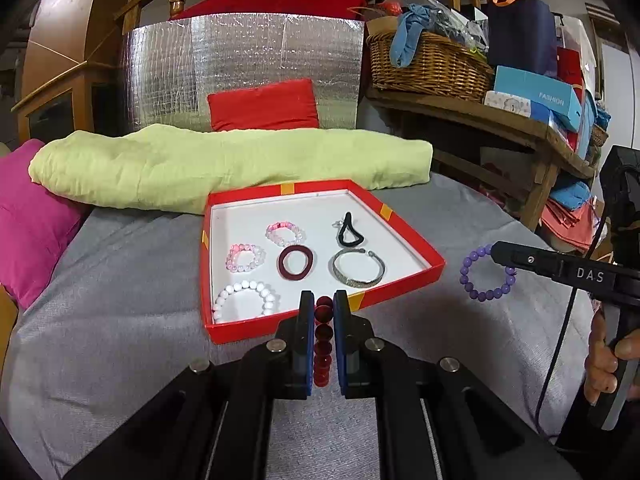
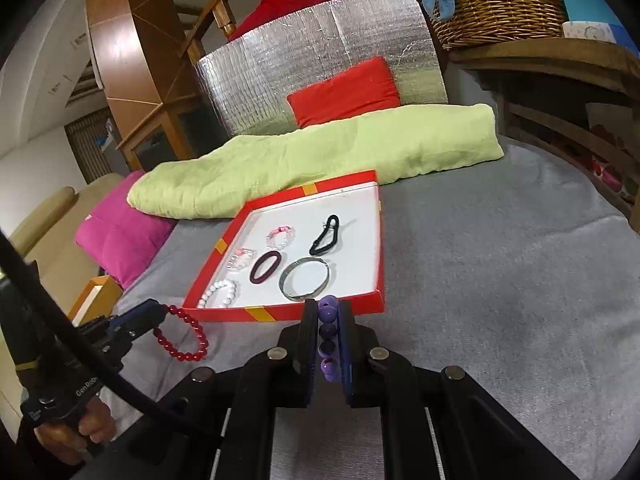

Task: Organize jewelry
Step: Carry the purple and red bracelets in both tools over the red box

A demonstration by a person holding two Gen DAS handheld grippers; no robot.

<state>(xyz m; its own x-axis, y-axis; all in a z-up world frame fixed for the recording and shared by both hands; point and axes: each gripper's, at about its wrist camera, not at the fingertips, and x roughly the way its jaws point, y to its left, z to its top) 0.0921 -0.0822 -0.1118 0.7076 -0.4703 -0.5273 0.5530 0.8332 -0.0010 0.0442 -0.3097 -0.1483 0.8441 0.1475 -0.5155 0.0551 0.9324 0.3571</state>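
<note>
A red tray (image 1: 320,189) with a white floor lies on the grey cover. In it are a white bead bracelet (image 1: 244,285), two pink bead bracelets (image 1: 245,258), a maroon hair tie (image 1: 281,262), a silver bangle (image 1: 356,283) and a black hair tie (image 1: 347,242). My left gripper (image 1: 323,305) is shut on a red bead bracelet (image 1: 323,336) just before the tray's near rim. To the tray's right, my right gripper (image 2: 328,306) is shut on a purple bead bracelet (image 2: 329,332), which hangs as a ring (image 1: 464,270) in the left wrist view. The red bracelet (image 2: 202,337) dangles from the left gripper (image 2: 154,312) at the tray's left corner.
A folded pale green cloth (image 1: 224,164) lies behind the tray, with a magenta pillow (image 1: 32,216) to the left. A red cushion (image 1: 264,104) leans on a silver foil board (image 1: 240,52). On the right, a wooden shelf (image 1: 472,114) carries a wicker basket (image 1: 432,64) and boxes.
</note>
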